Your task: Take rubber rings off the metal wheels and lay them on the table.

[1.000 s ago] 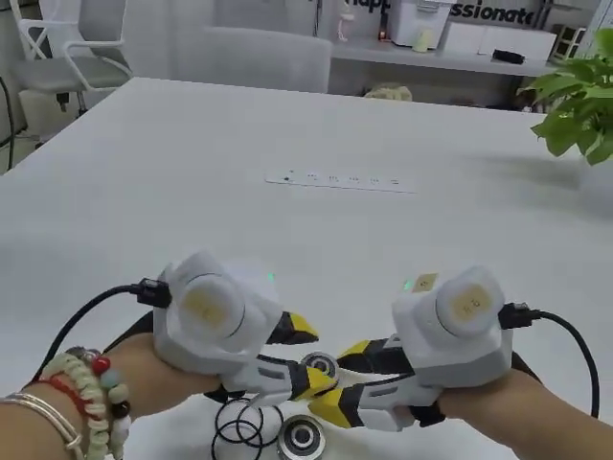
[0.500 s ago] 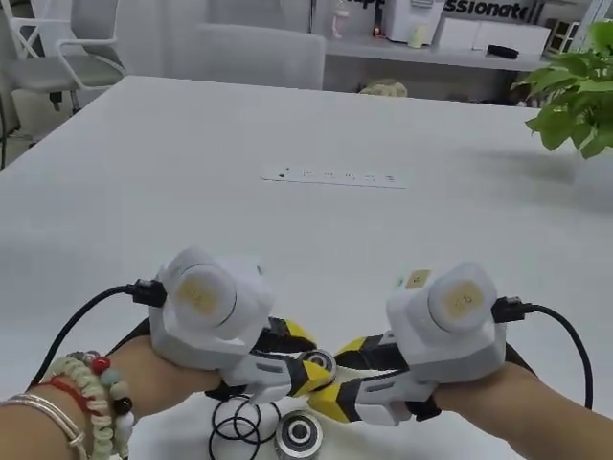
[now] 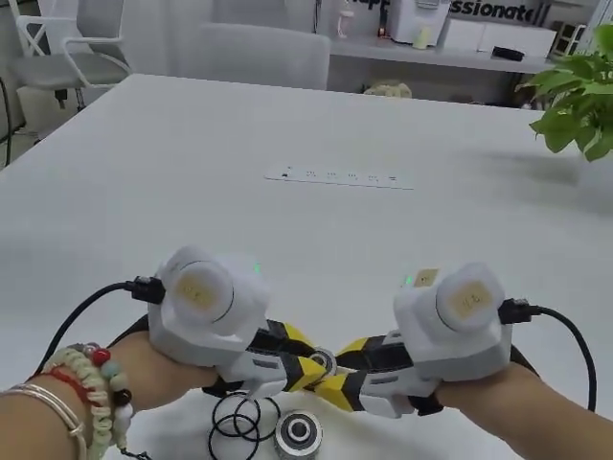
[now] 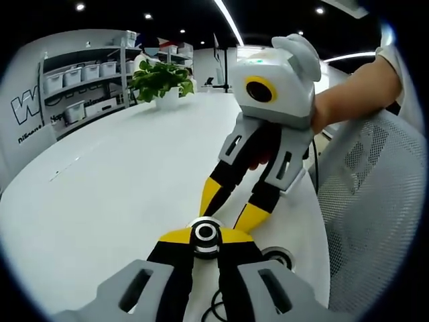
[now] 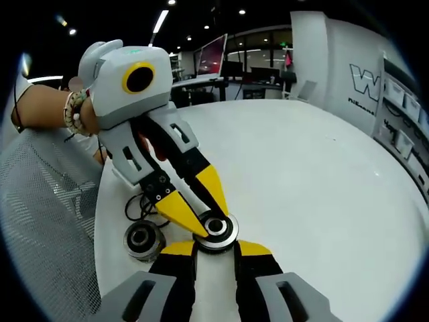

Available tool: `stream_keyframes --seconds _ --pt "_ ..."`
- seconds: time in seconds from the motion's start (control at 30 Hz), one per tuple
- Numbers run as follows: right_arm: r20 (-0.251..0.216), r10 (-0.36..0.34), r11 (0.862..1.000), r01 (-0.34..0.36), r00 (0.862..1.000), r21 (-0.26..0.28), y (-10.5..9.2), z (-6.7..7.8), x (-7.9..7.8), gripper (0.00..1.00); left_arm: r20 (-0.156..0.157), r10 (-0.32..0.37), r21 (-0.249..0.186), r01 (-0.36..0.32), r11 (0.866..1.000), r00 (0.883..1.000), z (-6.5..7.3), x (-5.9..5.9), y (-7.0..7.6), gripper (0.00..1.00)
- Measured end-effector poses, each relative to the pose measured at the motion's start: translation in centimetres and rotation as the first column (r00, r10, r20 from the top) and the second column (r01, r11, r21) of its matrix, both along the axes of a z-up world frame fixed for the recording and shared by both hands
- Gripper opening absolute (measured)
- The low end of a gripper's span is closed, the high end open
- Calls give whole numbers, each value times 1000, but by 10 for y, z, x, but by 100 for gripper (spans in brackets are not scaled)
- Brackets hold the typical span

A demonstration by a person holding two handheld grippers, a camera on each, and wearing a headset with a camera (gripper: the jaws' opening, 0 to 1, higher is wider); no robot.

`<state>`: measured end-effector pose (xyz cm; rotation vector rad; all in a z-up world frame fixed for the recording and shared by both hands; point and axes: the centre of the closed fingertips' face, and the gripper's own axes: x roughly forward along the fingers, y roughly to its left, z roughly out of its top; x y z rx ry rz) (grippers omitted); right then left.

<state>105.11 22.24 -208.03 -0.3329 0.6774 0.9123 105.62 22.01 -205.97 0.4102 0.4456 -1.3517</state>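
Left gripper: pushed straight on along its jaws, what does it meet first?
The right gripper. The left gripper is shut on the wheel, and the right one's yellow tips sit just past it, apparently touching the wheel, though depth is unclear.

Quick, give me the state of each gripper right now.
Left gripper: shut on the metal wheel.
Right gripper: jaws apart, tips at that wheel's rim; cannot tell whether it grips.
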Motion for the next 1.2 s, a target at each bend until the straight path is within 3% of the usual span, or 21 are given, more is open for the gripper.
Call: stream_keyframes --seconds 0.17,0.57,0.73,0.87,1.03,1.13,1.2 --pt "1 20 1000 -20 1000 -3 -1 -1 -2 16 -18 7 -10 -7 1000 1000 0 0 0 8" --pt "1 28 999 -28 1000 -32 -6 -2 -2 2 -16 10 -13 -10 1000 1000 -1 2 1 8" --pt "-16 -11 999 10 1000 -39 -8 -3 1 0 -19 8 -14 -9 1000 1000 -1 2 1 8" --pt "-116 -127 991 132 985 34 -12 -5 4 0 -7 3 -5 -3 1000 1000 -1 1 1 8" --pt "-241 -246 952 281 939 120 -16 -5 8 0 -4 -1 -6 1 1000 1000 -1 1 1 7" --pt "-291 -282 926 339 914 165 -18 -1 9 0 -7 1 -8 -1 1000 1000 -1 2 1 7" --pt "-289 -289 922 347 913 172 -20 1 11 0 -11 2 -11 -2 1000 1000 -1 2 1 7"
